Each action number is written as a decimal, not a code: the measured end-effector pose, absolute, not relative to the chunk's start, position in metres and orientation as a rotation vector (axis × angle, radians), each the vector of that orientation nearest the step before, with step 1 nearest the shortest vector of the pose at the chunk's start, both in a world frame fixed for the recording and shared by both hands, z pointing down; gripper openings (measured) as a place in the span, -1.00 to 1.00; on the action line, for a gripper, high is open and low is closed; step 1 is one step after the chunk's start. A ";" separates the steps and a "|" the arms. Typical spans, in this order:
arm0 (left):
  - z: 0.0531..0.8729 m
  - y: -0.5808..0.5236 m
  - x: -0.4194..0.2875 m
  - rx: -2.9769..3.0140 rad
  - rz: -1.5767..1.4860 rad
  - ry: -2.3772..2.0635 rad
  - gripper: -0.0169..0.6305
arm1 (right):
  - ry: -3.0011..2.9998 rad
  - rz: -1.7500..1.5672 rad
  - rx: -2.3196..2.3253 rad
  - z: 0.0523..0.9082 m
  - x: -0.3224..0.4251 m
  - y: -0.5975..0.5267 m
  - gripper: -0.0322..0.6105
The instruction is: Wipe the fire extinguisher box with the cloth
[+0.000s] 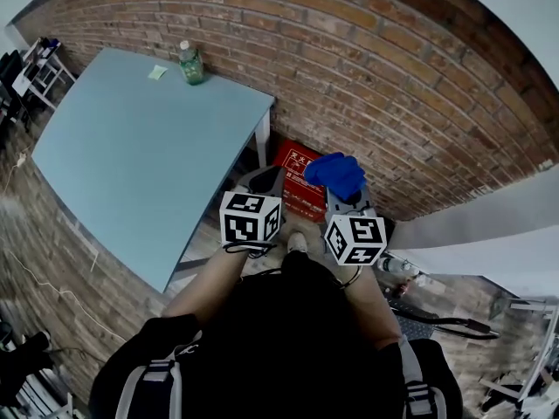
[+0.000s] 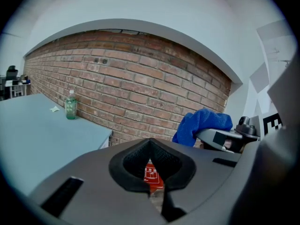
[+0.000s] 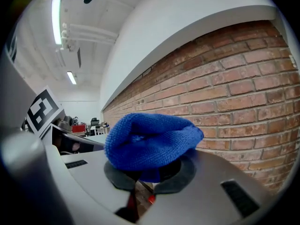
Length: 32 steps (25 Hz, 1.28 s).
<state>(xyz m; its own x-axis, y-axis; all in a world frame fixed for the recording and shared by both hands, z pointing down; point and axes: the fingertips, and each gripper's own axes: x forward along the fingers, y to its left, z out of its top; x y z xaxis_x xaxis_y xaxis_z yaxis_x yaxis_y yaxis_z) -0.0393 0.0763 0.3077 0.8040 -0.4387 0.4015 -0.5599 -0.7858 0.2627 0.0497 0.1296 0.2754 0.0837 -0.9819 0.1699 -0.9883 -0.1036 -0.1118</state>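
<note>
The red rectangular fire extinguisher box [image 1: 300, 184] is seen on the floor against the red brick wall [image 1: 376, 68], just beside the white leg [image 1: 262, 140] of the pale blue table [image 1: 131, 147]. In the left gripper view, part of its red face with white print [image 2: 151, 175] is seen through the hollow between the jaw pads.

The blue knitted cloth [image 1: 336, 173] is held bunched in the right gripper [image 1: 342, 195]. In the right gripper view the jaws of that gripper [image 3: 143, 179] are found clamped on the cloth [image 3: 150, 139], which bulges above them. The cloth is held above the box; contact with the box cannot be determined.

The left gripper [image 1: 262, 180] is held just beside the right one, in front of the box. Its jaws [image 2: 154, 191] are found closed together, with nothing gripped between them. The cloth [image 2: 202, 123] is seen to its right.

On the far end of the table [image 2: 33, 135], near the wall [image 2: 140, 93], 1 green plastic bottle [image 1: 190, 64] [image 2: 71, 105] is noted upright, with 1 small pale green slip [image 1: 157, 72] near it.
</note>
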 end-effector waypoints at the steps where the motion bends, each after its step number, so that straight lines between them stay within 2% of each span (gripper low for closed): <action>1: 0.309 0.071 -0.031 2.614 0.460 -0.758 -0.93 | -2.079 0.317 2.279 0.277 0.059 0.125 -0.75; 10: 0.318 0.031 0.026 2.604 0.497 -0.796 -0.93 | -2.148 0.366 2.154 0.306 0.125 0.091 -0.75; 19: 0.347 -0.004 0.073 2.536 0.478 -0.896 -0.93 | -2.198 0.470 1.922 0.354 0.160 0.059 -0.75; 32: 0.390 -0.034 0.031 2.385 0.571 -1.046 -0.93 | -2.128 0.565 1.640 0.454 0.169 0.017 -0.75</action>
